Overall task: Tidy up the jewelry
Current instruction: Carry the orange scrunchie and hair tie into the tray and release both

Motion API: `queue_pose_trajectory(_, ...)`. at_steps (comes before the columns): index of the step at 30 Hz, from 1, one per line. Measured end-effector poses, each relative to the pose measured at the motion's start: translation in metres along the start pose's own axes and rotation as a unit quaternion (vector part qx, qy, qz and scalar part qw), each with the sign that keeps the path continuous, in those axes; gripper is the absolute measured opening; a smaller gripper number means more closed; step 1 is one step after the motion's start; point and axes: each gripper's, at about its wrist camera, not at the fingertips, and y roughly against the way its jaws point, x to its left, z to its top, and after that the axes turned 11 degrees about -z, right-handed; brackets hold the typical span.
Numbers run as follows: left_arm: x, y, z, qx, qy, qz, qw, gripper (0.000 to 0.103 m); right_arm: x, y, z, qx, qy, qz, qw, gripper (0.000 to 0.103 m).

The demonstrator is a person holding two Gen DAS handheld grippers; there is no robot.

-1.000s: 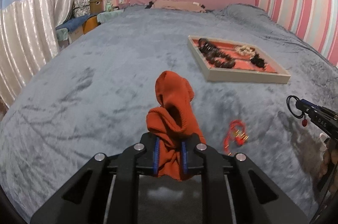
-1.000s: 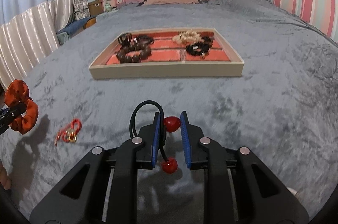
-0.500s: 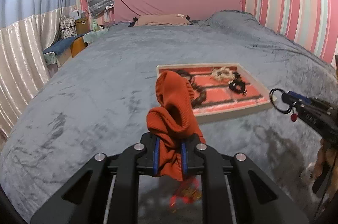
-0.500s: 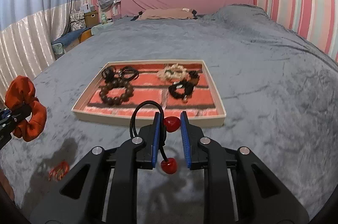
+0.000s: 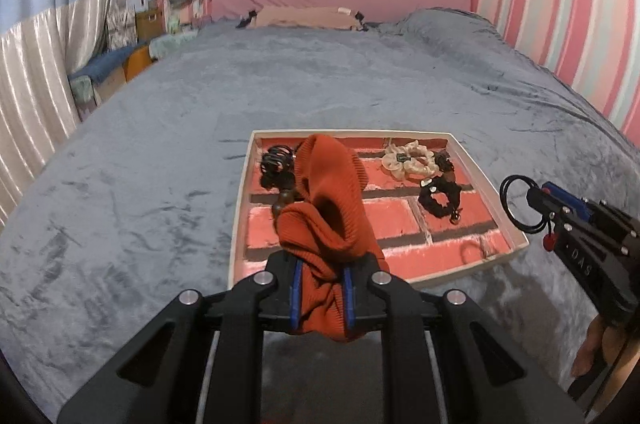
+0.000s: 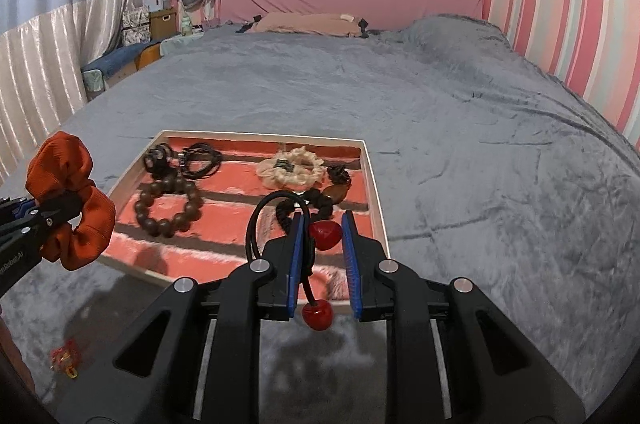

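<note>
While the left tongs (image 5: 320, 298) pinch an orange scrunchie (image 5: 326, 220) above the tray's (image 5: 237, 224) near edge, the right tongs (image 6: 320, 260) clamp a black hair tie with red cherries (image 6: 324, 236); bracelets and scrunchies lie inside, on the grey bed (image 6: 480, 144).

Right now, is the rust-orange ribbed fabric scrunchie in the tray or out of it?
Out. The rust-orange ribbed fabric scrunchie hangs clamped in the left gripper, off the left edge of the brick-patterned tray.

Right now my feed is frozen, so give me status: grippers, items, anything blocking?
Left gripper shut on orange scrunchie. Right gripper shut on cherry hair tie. Both near tray. Red trinket loose on bedspread.
</note>
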Motion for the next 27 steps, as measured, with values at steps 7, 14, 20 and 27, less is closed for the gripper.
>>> queue_pose_trajectory(7, 0.008, -0.055, 0.002, 0.040, 0.006, 0.028, 0.9988, 0.016, 0.001, -0.052, 0.001, 0.037, 0.006, -0.003, 0.999, 0.019)
queue_pose_trajectory(14, 0.024, -0.089, -0.005, 0.069, 0.032, 0.030, 0.9966, 0.016, 0.001, -0.096, -0.009, 0.082, -0.001, 0.008, 0.997, 0.020)
queue_pose_trajectory(20, 0.029, -0.108, -0.003, 0.078, 0.031, 0.046, 0.9954, 0.016, 0.005, -0.116, -0.018, 0.101, 0.009, 0.007, 0.995, 0.020)
queue_pose_trajectory(27, 0.021, -0.119, -0.003, 0.074, -0.001, 0.071, 0.9947, 0.019, 0.010, -0.123, -0.020, 0.096, 0.019, 0.003, 0.995, 0.022)
